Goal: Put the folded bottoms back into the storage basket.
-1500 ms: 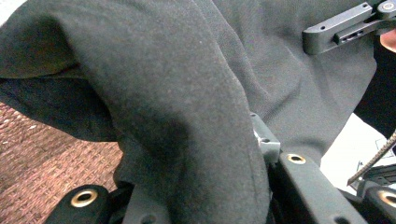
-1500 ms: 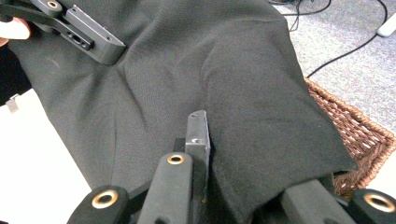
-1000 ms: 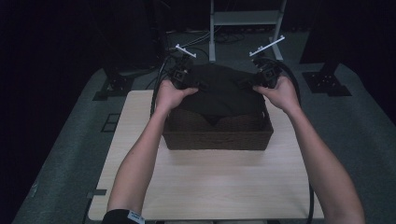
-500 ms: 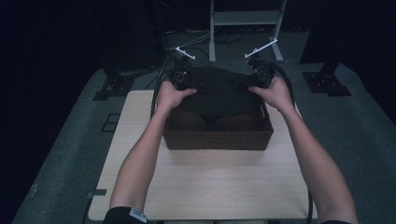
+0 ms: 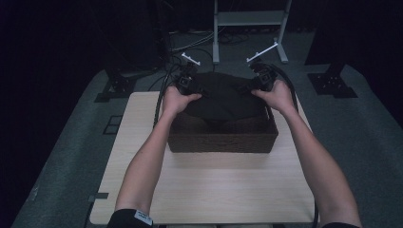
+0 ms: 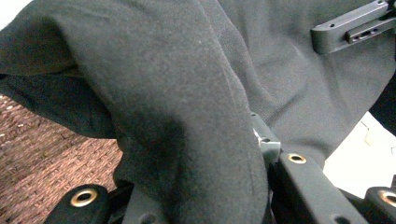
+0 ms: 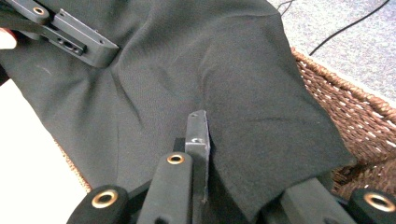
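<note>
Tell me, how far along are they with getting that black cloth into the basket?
Done: both grippers, left and right, are clamped on the black cloth. In hand: it is spread between them just above the woven basket. Left: lowering it fully inside and letting go; it looks about midway.

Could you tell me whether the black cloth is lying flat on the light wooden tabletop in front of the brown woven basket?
No, the black cloth is held over the brown woven basket by the left gripper and right gripper.
</note>
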A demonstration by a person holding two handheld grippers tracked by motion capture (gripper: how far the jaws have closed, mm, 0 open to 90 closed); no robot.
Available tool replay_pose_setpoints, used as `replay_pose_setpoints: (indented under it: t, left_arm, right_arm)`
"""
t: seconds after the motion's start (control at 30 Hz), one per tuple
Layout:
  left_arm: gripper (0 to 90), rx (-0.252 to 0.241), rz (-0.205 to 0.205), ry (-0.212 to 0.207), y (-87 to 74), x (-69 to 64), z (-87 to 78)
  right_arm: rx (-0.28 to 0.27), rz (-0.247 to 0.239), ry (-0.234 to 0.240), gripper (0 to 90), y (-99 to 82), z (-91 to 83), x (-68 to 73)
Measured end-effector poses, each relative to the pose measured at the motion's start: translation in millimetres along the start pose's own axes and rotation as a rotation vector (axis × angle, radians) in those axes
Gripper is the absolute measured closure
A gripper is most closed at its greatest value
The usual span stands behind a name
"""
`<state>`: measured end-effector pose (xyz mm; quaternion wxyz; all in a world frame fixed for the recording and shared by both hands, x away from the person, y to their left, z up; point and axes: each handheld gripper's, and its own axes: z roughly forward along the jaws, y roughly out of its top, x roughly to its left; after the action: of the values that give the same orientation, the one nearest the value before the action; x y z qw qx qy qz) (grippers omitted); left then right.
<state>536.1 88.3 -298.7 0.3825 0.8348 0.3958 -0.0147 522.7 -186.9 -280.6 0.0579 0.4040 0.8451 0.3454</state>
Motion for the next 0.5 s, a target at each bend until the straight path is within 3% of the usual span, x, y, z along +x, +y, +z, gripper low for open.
replay_pose_setpoints:
  t: [0.5]
  left_arm:
    - [68.5,0.047,-0.009,0.016,-6.8,9.4,17.4]
  right_arm:
    - [0.032,0.030,0.014,77.1,-10.3,22.8,-9.1]
